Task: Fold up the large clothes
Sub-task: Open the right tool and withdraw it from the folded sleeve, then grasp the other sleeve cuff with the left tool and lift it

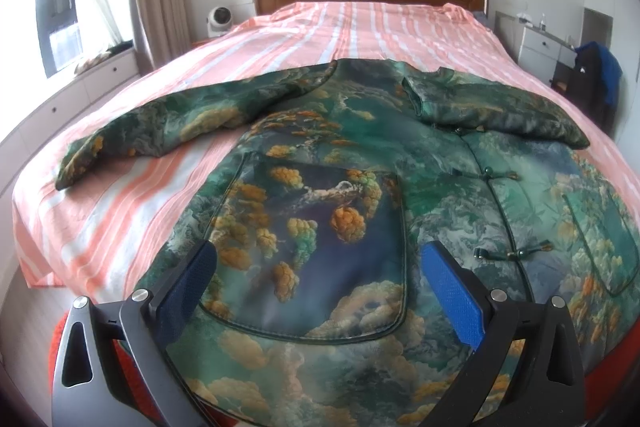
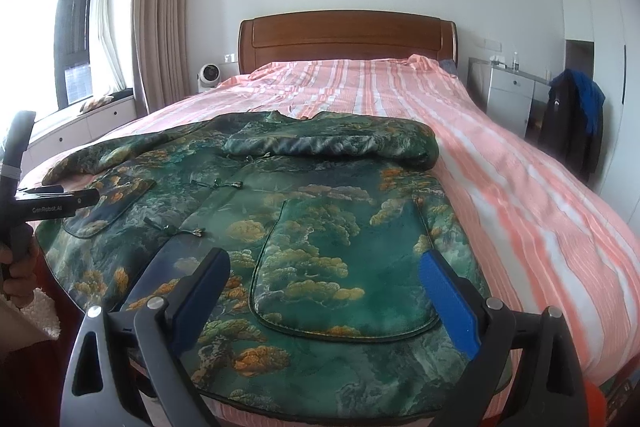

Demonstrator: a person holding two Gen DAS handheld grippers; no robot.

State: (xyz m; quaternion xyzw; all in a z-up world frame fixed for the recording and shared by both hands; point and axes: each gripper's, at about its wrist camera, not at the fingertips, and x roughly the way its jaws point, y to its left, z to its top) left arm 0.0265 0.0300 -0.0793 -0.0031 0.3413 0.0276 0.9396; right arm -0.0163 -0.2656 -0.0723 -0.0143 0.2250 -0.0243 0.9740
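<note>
A large green padded jacket (image 1: 344, 155) with orange and gold cloud print lies front-up on the bed, also in the right wrist view (image 2: 328, 227). Its left sleeve (image 1: 132, 135) stretches out to the side. Its right sleeve (image 2: 340, 141) is folded across the chest. My left gripper (image 1: 318, 271) is open, hovering above the jacket's left pocket near the hem. My right gripper (image 2: 324, 279) is open above the right pocket near the hem. The left gripper's handle (image 2: 24, 195) shows at the right wrist view's left edge.
The bed has a pink and white striped sheet (image 1: 340, 27) and a wooden headboard (image 2: 348, 35). A small fan (image 2: 209, 75) stands beside it on the left. White drawers (image 2: 512, 95) and a chair with dark clothes (image 2: 572, 123) stand on the right. A window bench (image 1: 72, 87) runs along the left.
</note>
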